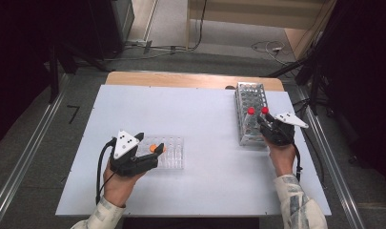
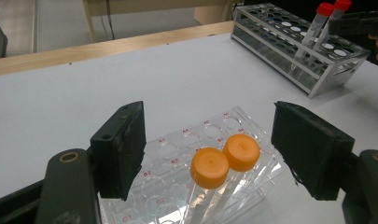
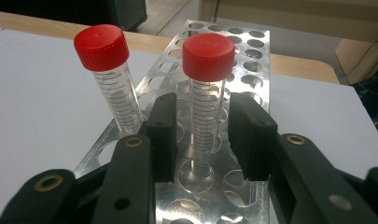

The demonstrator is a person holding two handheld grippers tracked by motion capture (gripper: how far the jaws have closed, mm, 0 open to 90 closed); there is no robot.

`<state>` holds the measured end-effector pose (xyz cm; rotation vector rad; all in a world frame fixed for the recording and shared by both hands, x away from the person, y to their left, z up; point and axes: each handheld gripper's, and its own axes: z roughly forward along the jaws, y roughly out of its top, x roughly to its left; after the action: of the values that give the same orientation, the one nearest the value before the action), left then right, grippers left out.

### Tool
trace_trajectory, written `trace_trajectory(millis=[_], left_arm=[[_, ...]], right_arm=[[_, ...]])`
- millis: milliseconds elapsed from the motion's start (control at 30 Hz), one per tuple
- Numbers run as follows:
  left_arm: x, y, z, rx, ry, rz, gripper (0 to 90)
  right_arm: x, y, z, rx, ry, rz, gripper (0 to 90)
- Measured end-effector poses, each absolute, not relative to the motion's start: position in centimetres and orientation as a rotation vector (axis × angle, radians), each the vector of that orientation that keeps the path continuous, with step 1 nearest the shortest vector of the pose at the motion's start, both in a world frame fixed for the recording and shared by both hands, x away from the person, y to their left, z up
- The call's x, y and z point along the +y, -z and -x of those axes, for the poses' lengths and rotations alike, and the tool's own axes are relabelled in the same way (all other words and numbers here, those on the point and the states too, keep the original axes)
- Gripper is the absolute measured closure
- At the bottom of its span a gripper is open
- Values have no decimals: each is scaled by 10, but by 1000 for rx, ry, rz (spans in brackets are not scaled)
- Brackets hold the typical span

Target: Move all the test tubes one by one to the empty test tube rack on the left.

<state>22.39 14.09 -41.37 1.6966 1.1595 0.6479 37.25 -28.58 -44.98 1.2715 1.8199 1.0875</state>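
Note:
A clear plastic rack (image 1: pixel 174 153) (image 2: pixel 173 150) lies at the front left of the white table and holds two orange-capped tubes (image 1: pixel 155 148) (image 2: pixel 210 167). My left gripper (image 1: pixel 150 142) (image 2: pixel 207 149) hovers over the rack's near end, open, its jaws wide on either side of the orange caps. A metal rack (image 1: pixel 250 95) (image 3: pixel 245 51) stands at the right with two red-capped tubes (image 1: pixel 251 110) (image 3: pixel 101 46). My right gripper (image 1: pixel 263 122) (image 3: pixel 203 135) straddles the nearer red-capped tube (image 1: pixel 265 110) (image 3: pixel 208 55), a thin gap showing at each pad.
The white table (image 1: pixel 195 114) has a wooden strip along its far edge. Most holes of the metal rack are vacant. Cables (image 1: pixel 271 47) lie on the floor beyond the table, and dark stands are at both sides.

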Motion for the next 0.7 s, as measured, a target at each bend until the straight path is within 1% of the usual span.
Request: trace_trajectory(millis=[100, 233, 433, 700], left_arm=[[141, 414, -224, 1157, -648, -1695, 264], [140, 414, -224, 1157, -648, -1698, 264], [139, 415, -224, 1154, -639, -1704, 247], [140, 414, -224, 1154, -640, -1704, 231]], right_arm=[[-287, 452, -376, 1825, -1102, -1282, 637], [-287, 453, -378, 1827, -1104, -1288, 699], [-288, 450, -376, 1804, -1122, -1280, 708], [-290, 423, -364, 1746, -1176, -1234, 709]])
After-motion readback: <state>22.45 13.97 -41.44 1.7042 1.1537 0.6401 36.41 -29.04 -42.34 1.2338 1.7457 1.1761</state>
